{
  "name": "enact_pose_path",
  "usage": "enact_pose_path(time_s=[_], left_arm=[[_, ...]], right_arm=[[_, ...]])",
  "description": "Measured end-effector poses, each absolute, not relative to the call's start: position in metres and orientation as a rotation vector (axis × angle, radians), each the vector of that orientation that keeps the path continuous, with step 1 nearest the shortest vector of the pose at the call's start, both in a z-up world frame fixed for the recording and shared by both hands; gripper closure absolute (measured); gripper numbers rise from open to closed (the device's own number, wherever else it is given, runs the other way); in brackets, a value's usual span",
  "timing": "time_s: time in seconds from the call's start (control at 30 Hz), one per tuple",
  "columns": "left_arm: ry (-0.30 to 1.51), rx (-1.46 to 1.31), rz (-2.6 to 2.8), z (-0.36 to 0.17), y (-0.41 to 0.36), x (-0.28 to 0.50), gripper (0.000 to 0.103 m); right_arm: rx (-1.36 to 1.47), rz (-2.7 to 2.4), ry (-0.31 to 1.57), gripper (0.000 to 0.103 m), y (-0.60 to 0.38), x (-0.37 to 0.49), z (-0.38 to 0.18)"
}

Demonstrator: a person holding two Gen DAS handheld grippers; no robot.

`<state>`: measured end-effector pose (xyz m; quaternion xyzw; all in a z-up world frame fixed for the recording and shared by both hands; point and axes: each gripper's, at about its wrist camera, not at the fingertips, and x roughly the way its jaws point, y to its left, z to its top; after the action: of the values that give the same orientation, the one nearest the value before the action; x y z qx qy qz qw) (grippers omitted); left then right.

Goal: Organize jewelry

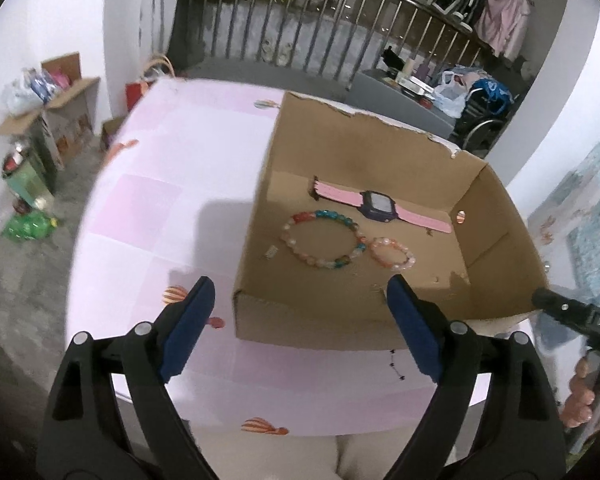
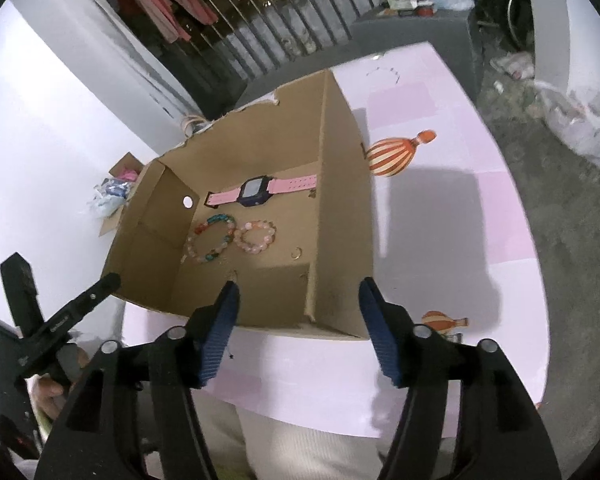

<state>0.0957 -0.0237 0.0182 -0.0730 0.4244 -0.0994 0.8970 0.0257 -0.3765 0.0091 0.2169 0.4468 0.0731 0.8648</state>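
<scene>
I hold both grippers tilted down toward the cardboard box (image 1: pixel 340 320), which sits on the round table (image 1: pixel 160 208) with its pink, balloon-printed cover. My left gripper (image 1: pixel 300 320) hangs at the box's near wall with its blue-padded fingers (image 1: pixel 192 320) spread wide and nothing between them; one finger stands outside the box's near left corner, the other over its near edge. My right gripper (image 2: pixel 298 322) hovers at the same near wall, jaws parted and empty. In the left view the right gripper's black frame and the hand (image 1: pixel 584 392) gripping it are cut off beyond the box's right wall.

Inside the box, a watch (image 2: pixel 256 191) with a pink perforated strap and a dark purple square case lies flat along the far wall. Nearer than it lie two bead bracelets, touching each other: a larger multicoloured bracelet (image 1: pixel 326 240) of glassy round beads and a smaller pink bracelet (image 1: pixel 392 255). A thin gold ring (image 2: pixel 297 253) lies on the box floor toward the right wall. A small comb-like item (image 1: pixel 271 253) left of the bracelets is too small to identify. A dark thin chain (image 1: pixel 394 364) lies on the table just outside the near wall, partly hidden by my left gripper's finger. The box's far wall has a torn, ragged top edge.
</scene>
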Motion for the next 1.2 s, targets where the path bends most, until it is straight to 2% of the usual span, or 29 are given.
enact_pose_path(time_s=[0.13, 0.27, 0.8, 1.2], left_arm=[[0.842, -0.092, -0.177, 0.027, -0.022, 0.082, 0.018], [0.805, -0.052, -0.15, 0.036, -0.021, 0.069, 0.017], [0.714, 0.022, -0.132, 0.06, -0.021, 0.028, 0.013], [0.717, 0.013, -0.126, 0.062, -0.021, 0.026, 0.01]], right_arm=[[0.439, 0.138, 0.92, 0.031, -0.379, 0.016, 0.013], [0.403, 0.12, 0.901, 0.029, -0.374, 0.003, 0.02], [0.196, 0.075, 0.756, 0.007, -0.33, -0.045, 0.056], [0.065, -0.073, 0.676, 0.006, -0.311, -0.061, 0.067]])
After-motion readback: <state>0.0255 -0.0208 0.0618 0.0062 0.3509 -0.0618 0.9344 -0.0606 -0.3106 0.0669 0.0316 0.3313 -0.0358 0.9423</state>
